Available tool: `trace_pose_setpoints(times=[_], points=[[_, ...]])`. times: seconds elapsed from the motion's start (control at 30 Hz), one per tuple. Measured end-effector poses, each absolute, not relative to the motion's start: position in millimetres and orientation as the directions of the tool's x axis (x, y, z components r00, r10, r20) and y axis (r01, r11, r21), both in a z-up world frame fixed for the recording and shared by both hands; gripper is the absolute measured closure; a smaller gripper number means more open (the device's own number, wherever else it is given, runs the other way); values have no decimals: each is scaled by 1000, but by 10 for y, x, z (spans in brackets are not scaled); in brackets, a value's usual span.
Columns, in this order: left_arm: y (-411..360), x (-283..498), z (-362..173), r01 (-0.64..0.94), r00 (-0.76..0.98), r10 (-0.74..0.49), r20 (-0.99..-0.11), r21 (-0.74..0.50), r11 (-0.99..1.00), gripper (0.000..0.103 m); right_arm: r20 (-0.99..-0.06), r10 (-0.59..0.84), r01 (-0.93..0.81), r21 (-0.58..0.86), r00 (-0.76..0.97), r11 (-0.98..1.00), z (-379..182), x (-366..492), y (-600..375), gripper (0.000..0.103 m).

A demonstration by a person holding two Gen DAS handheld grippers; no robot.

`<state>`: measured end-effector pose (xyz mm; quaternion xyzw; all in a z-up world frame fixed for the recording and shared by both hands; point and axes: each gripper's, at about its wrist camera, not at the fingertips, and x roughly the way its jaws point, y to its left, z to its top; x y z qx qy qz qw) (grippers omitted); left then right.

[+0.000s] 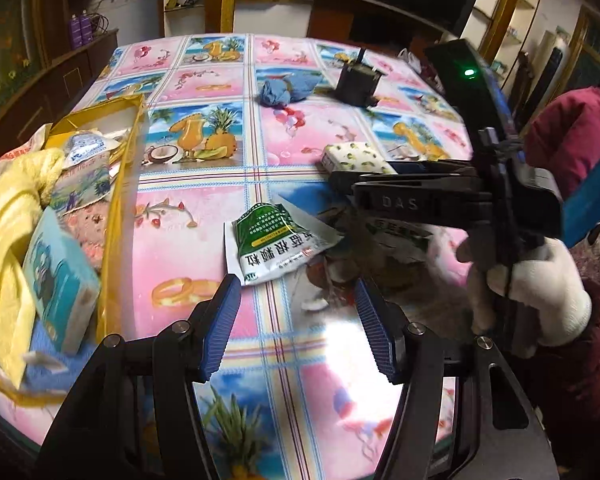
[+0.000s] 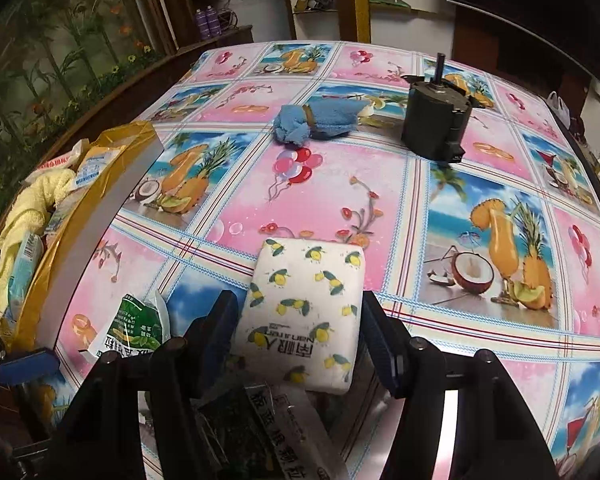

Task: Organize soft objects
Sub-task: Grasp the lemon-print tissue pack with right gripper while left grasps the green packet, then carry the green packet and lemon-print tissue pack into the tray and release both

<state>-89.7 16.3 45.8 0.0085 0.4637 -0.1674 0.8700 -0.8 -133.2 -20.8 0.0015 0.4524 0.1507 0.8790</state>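
Lemon-printed pillowy tissue pack (image 2: 306,312) sits between right hand-held gripper (image 2: 298,344) fingers.

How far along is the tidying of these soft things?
Partly done. The yellow bag already holds a yellow towel, a tissue box and some packets. In hand: the right hand-held gripper sits open around the lemon-print tissue pack, not yet squeezing it. The left hand-held gripper is open and empty. Left on the table: the green packet and the blue cloth.
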Motion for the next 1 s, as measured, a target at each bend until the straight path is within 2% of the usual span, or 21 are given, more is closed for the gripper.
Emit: trace_pose_setpoints(times=[0.03, 0.4, 0.5, 0.6, 0.67, 0.8, 0.87, 1.0], points=[[147, -841, 422, 296, 508, -275, -816, -134, 946, 43, -791, 267, -265, 137, 551, 955, -221, -13, -1340, 51], [-15, -260, 163, 260, 493, -202, -846, -78, 962, 43, -747, 313, -207, 235, 587, 950, -223, -9, -1647, 51], [-80, -228, 147, 278, 509, -193, -839, -52, 959, 39, -744, 316, -207, 239, 589, 949, -219, -32, -1639, 51], [-118, -200, 144, 300, 517, -212, -829, -57, 952, 38, -741, 318, -203, 245, 591, 948, -222, -29, -1652, 51], [-90, -198, 154, 303, 523, -243, -817, -88, 949, 45, -738, 319, -201, 248, 595, 948, -224, -33, -1656, 51], [8, -207, 177, 286, 523, -283, -804, -147, 947, 51, -733, 317, -196, 250, 602, 948, -223, -40, -1658, 51], [72, -233, 218, 276, 528, -303, -793, -178, 945, 58, -723, 320, -195, 254, 612, 947, -208, -59, -1668, 51], [162, -381, 370, 270, 554, -331, -764, -211, 940, 58, -695, 313, -193, 248, 648, 949, -146, -106, -1687, 51]])
